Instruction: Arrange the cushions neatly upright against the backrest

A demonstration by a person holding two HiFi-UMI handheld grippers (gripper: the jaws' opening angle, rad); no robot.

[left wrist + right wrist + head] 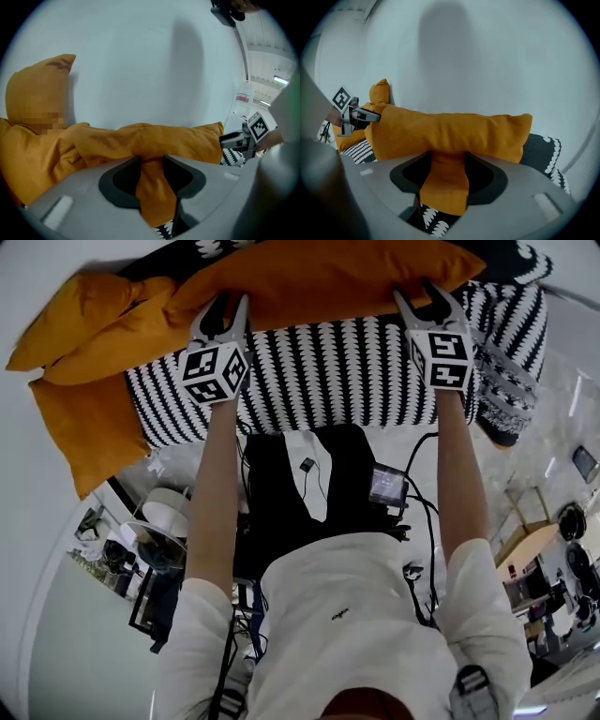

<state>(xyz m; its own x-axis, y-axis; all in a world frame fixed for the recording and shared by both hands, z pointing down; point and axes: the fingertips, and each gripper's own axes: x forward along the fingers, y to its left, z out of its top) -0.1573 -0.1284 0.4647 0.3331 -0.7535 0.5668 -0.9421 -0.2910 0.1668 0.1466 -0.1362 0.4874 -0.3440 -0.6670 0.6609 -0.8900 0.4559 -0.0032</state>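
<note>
A long orange cushion (319,277) lies across the top of a black-and-white patterned sofa (347,371), against a white wall. My left gripper (223,307) is shut on the cushion's near edge toward its left end; a pinched fold of orange fabric (154,187) fills its jaws. My right gripper (429,296) is at the cushion's right end. Its jaws stand wider apart, with a broad flap of the cushion (445,183) lying between them. Two more orange cushions (94,324) sit slumped at the sofa's left end.
A black-and-white patterned cushion (506,381) sits at the sofa's right end, and a dark one (539,145) lies behind the orange cushion. A black pack with cables (319,493) hangs at the person's chest. A white lamp (164,517) and wooden furniture (530,540) stand on the floor.
</note>
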